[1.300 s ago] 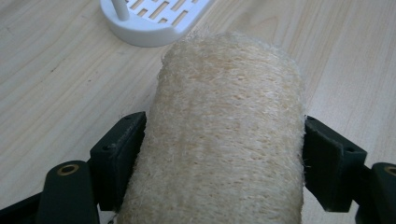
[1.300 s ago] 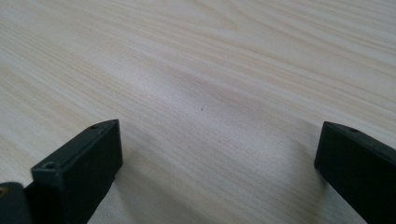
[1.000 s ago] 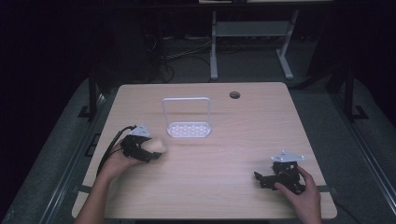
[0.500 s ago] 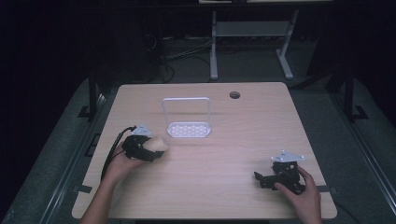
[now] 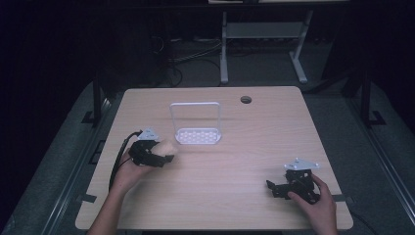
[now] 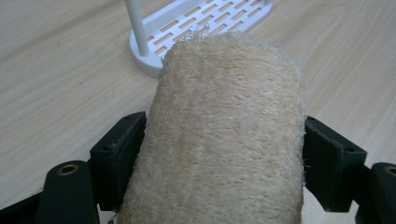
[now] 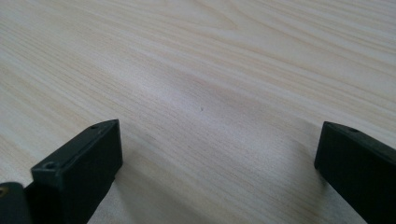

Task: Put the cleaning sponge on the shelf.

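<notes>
1. Loofah [image 6: 229,135], a pale fibrous cylinder, sits clamped between the jaws of the left gripper [image 5: 164,155]; both pads press into its sides. In the high view it appears at centre left of the frame, just above the desk [image 5: 244,205].
2. Long axis of the loofah runs along the gripper's own line, away from the hand and toward the white rack [image 5: 197,135].
3. Rack position: upper middle of the high view, to the upper right of the loofah and near it. In the left gripper view, the perforated base [image 6: 205,21] and one upright post [image 6: 134,23] lie directly beyond the far end of the loofah, at the top of the frame.
4. Judgement: the left hand is the nearer one to the rack. The coming move likely needs a short travel up and right in the high view, keeping the loofah's far end clear of the post.
5. Right gripper [image 5: 281,188] rests at lower right of the high view, well apart from the rack. Its jaws stand apart, with bare desk between them.
</notes>
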Action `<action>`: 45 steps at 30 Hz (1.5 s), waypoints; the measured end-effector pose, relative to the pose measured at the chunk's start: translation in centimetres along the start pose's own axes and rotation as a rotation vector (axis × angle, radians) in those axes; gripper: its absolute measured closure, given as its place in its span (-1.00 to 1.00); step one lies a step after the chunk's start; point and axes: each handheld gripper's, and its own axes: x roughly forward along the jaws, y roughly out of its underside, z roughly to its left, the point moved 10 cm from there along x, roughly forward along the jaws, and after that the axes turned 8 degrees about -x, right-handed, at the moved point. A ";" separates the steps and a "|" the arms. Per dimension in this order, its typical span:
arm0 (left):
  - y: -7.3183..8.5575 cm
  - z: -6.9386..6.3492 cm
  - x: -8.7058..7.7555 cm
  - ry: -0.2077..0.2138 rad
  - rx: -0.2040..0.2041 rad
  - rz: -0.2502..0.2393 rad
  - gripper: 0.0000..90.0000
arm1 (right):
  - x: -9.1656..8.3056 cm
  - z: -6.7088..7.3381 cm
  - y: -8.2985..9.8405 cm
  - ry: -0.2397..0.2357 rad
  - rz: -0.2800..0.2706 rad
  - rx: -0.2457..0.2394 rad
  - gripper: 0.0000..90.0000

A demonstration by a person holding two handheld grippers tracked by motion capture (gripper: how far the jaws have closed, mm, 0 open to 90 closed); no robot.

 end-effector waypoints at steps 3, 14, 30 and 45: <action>-0.3 -0.2 0.0 0.002 0.000 -0.007 -0.50 | 0.0 0.0 0.0 0.000 0.000 -0.001 -0.98; -1.8 -1.1 0.6 0.009 0.027 -0.018 -0.50 | 0.0 0.0 0.0 0.000 0.000 -0.001 -0.98; -4.0 -2.2 2.3 0.026 0.042 -0.029 -0.50 | 0.0 0.0 0.0 0.000 0.000 -0.001 -0.98; -5.7 -3.0 4.1 0.033 0.038 -0.032 -0.50 | 0.0 0.0 0.0 0.000 0.000 -0.001 -0.98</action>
